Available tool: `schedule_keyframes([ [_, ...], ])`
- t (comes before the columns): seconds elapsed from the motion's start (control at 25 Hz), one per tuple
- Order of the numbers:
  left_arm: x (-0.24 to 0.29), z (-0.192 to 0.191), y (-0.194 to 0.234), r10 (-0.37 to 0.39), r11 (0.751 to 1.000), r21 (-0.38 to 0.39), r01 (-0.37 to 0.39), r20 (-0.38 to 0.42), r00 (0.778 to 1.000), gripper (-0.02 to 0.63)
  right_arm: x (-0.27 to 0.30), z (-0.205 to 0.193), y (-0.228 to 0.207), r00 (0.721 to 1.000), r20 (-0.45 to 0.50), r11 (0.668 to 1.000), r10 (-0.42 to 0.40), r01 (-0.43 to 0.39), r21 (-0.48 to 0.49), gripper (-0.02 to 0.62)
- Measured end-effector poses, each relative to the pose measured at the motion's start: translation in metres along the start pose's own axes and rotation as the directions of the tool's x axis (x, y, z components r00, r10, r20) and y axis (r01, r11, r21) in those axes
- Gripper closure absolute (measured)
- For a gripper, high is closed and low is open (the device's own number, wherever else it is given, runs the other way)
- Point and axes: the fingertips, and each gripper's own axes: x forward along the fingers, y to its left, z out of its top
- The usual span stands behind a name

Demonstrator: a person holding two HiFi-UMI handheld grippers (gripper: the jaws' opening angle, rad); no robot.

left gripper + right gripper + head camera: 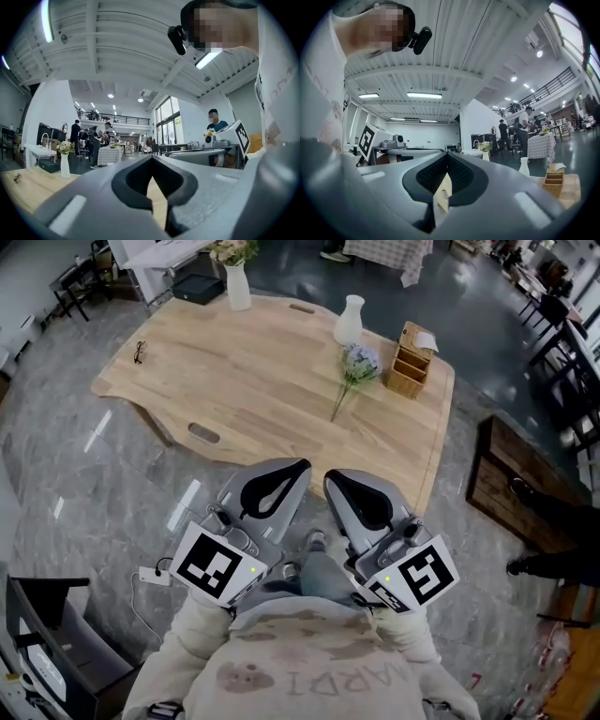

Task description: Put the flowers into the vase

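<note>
Matt wooden table (pixel 253 371), glossy ceramic vase (pixel 349 320), polished stone floor (pixel 84 484)

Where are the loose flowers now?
Head view: the pale-blue flowers lie on the light wooden table's right side, beside the small white vase and the woven box.

1. The left gripper (pixel 298 468) and right gripper (pixel 332 479) are showing grey shells with black inner linings.
2. The left cube (pixel 214 563) and right cube (pixel 422 577) are carrying black-and-white square markers.
3. The flowers (pixel 356 367), ahead of the right fingers (pixel 356 486), are showing pale lilac-blue heads on a green stem.
4. The vase (pixel 349 321), beyond the flowers, is presenting plain white.
5. The table (pixel 253 381) is displaying light wood grain.
6. The floor (pixel 112 484) is showing grey marbling.
</note>
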Motion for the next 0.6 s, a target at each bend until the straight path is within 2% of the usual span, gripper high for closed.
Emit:
schedule_keyframes([
  [0.36,0.027,-0.015,0.073,0.023,1.0,-0.008,-0.023,-0.016,1.0,0.606,0.063,-0.02,-0.051,0.999,-0.035,0.999,-0.017,0.018,0.031,0.569],
  [0.6,0.075,-0.023,0.125,-0.009,1.0,-0.013,0.008,-0.048,0.999,0.606,0.111,-0.025,-0.105,0.998,-0.043,0.998,-0.038,0.039,0.042,0.568],
])
